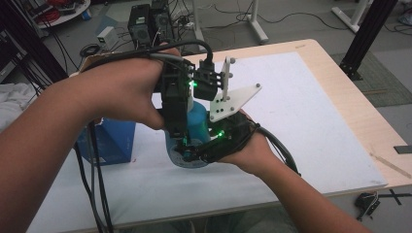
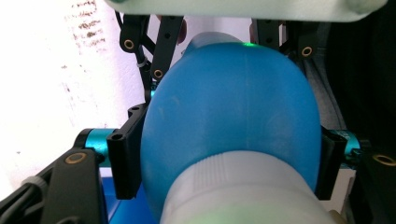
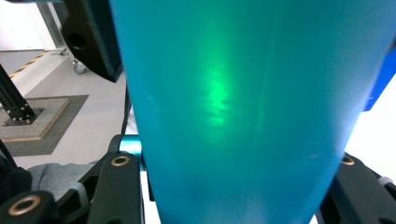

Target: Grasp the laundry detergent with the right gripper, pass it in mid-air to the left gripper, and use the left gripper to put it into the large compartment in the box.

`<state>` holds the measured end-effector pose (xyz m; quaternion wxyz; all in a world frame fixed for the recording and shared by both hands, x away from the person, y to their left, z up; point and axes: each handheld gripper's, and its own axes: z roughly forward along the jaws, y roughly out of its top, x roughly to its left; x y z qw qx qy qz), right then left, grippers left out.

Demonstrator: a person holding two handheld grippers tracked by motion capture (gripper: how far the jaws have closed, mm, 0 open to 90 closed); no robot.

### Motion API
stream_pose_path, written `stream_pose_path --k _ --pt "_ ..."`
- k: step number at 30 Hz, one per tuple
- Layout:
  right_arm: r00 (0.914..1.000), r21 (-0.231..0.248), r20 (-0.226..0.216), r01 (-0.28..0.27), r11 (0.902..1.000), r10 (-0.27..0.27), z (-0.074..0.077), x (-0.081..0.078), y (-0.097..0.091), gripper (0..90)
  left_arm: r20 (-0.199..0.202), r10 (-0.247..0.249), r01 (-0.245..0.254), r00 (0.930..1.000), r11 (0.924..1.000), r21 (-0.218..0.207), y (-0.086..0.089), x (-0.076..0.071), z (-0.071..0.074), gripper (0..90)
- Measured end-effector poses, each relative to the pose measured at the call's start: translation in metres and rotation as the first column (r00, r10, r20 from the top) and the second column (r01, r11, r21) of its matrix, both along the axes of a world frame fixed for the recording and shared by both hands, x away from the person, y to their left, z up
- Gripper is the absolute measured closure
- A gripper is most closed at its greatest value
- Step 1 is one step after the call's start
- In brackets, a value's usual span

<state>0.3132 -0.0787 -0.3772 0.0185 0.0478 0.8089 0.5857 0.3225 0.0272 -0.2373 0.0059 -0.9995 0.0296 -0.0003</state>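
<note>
Bottle (image 1: 194, 127), near the tabletop's (image 1: 301, 107) front edge, sits clamped in the right tool (image 1: 206, 148); left tool (image 1: 177, 133) pinching its neck should twist squarely.

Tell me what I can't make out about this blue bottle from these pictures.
- Blue bottle base, high view: hidden behind both grippers and hands.
- Its top and bottom, right gripper view: cut off by the edges.
- White cap, left gripper view: blurred, cut off at the bottom.
- Any label: unseen.
</note>
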Motion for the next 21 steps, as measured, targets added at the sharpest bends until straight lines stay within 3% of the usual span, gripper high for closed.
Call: stream_pose_path --k 2,3,21 --pt "1.0 -0.002 0.001 -0.001 1.0 0.001 0.0 -0.0001 -0.0001 47.0 -0.005 0.001 -0.001 1.0 1.0 0.008 0.0001 -0.0002 0.0 31.0" --pt "1.0 -0.005 0.0 -0.004 1.0 0.004 -0.0002 -0.0006 0.0002 47.0 -0.006 -0.001 0.001 1.0 1.0 0.008 0.0005 0.0002 0.0007 37.3" --pt "0.9998 -0.009 -0.003 -0.021 0.9997 0.021 0.0008 -0.0011 -0.0013 42.7 -0.003 0.004 -0.004 1.0 1.0 0.002 -0.001 -0.0021 0.0023 38.3"
